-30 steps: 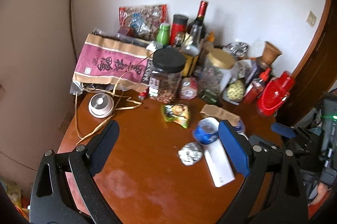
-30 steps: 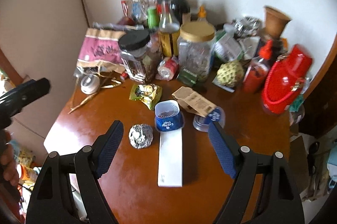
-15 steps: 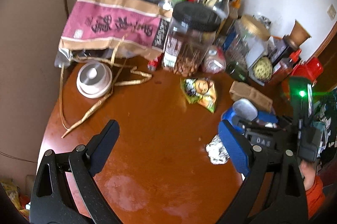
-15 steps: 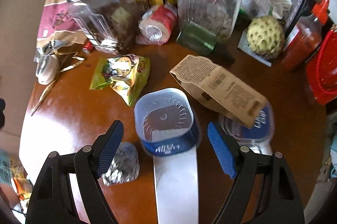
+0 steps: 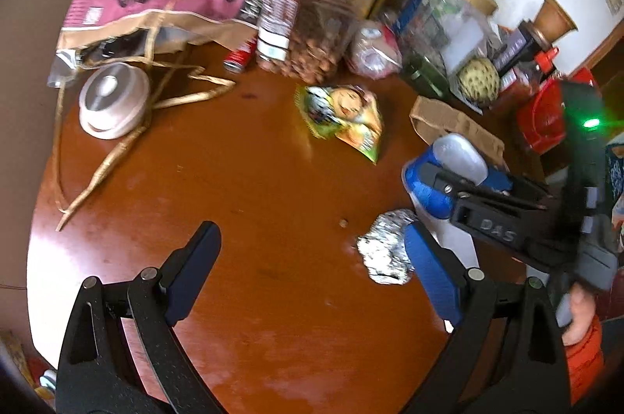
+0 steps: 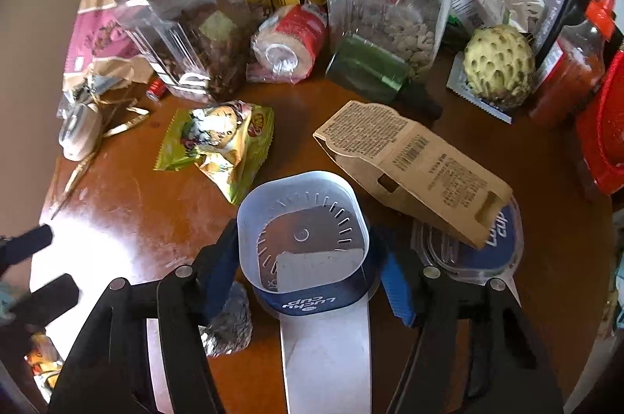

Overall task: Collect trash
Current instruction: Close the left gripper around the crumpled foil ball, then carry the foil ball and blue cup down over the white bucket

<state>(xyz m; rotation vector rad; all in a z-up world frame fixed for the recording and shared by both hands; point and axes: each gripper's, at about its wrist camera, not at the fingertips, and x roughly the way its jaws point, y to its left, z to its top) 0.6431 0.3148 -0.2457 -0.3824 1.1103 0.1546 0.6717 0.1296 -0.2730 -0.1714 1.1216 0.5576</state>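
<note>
Right tongs (image 6: 308, 281) lowered, closing — seemingly gripping — squarish translucent plastic cup (image 6: 304, 238)

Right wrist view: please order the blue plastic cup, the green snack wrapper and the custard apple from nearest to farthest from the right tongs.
1. Blue plastic cup: between the right tongs.
2. Green snack wrapper: behind the cup, to the left.
3. Custard apple: far back, at the right.

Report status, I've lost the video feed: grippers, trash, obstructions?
Right gripper jaws just closing around the blue plastic cup. Left gripper open over bare table, foil ball beside its right finger. Brown carton close behind cup.
</note>
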